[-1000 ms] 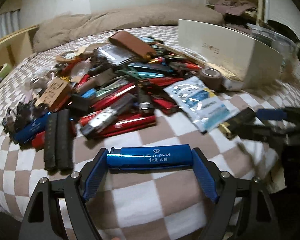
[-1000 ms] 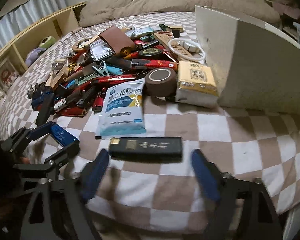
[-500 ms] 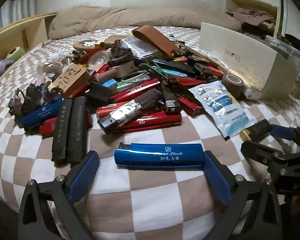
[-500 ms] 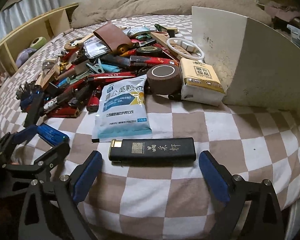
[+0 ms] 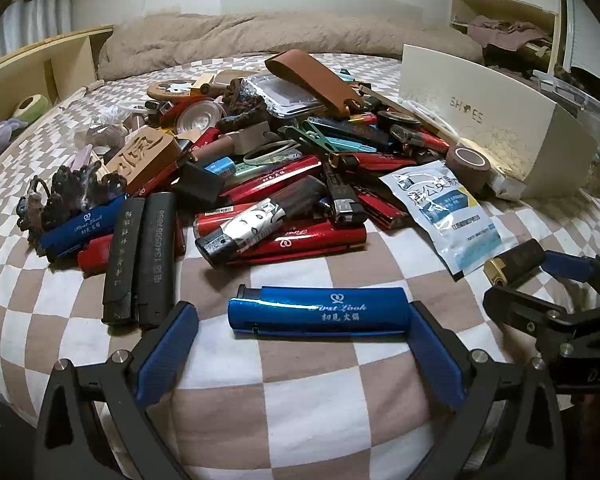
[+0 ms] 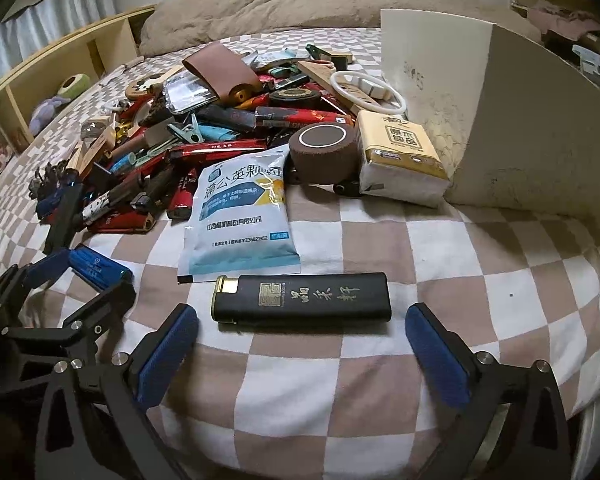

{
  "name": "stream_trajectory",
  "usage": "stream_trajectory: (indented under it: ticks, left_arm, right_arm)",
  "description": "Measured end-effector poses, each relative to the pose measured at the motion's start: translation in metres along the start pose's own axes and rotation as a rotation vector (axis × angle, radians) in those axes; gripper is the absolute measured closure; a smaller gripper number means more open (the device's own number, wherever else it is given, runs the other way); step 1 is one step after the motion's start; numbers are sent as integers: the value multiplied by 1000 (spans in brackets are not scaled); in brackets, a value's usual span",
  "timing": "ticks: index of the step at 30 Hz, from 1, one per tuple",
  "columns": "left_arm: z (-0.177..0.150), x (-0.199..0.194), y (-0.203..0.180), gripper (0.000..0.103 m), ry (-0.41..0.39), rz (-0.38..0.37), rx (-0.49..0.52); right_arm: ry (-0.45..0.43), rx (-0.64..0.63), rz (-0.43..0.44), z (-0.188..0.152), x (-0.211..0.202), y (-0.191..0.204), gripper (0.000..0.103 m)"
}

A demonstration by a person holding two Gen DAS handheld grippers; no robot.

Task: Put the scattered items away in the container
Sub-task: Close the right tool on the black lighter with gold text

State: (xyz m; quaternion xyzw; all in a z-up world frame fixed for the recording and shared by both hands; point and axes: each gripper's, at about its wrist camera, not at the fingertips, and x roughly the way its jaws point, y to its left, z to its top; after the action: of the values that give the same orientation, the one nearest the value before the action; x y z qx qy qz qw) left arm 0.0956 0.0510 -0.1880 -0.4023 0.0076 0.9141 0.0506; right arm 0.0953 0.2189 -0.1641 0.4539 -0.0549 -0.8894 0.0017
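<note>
Lying crosswise low in the left wrist view, the blue lighter (image 5: 318,312) rests on the checkered bedspread (image 5: 300,400), its long axis running left to right across the frame and its black cap end pointing left. The left tongs (image 5: 304,340) are spread wide and hold nothing; the right pad sits just beside the lighter's right end, the left pad stands clear of the cap.

In the lower centre of the right wrist view, the black lighter (image 6: 302,298) lies the same way, long axis horizontal, gold-collared head to the left. The right tongs (image 6: 302,344) gape wider than its length, empty, both pads apart from it.

Both lighters look light, rigid and glossy, so likely slippery against the pads. Gripping end to end, as the tongs are now lined up, seems chancy on such narrow ends; turning to pinch across the flat sides near mid-length would probably hold better, and the soft bedspread may give as the pads press down.

The cream shoebox (image 6: 500,120), at upper right, looks like the container; the heap of lighters (image 5: 284,216) fills mid-frame.
</note>
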Motion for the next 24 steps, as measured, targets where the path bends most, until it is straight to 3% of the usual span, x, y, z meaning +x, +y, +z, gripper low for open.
stream_trajectory:
  ticks: [2, 6, 14, 16, 19, 24]
  left_arm:
    - [0, 0, 0, 0, 0, 1, 0]
    - [0, 0, 0, 0, -1, 7, 4]
    - [2, -1, -1, 1, 29, 2, 4]
    - [2, -2, -1, 5, 28, -4, 4]
    - [1, -7, -5, 20, 11, -4, 26]
    - [0, -11, -10, 20, 2, -1, 39]
  right_arm:
    - [-5, -11, -5, -1, -1, 1, 1]
    - [-22, -3, -25, -2, -6, -4, 21]
    - [-26, -10, -22, -2, -8, -5, 21]
    - [-26, -8, -17, -2, -9, -5, 21]
    - [-28, -11, -13, -2, -10, -5, 21]
    - [-35, -3, 0, -5, -15, -8, 21]
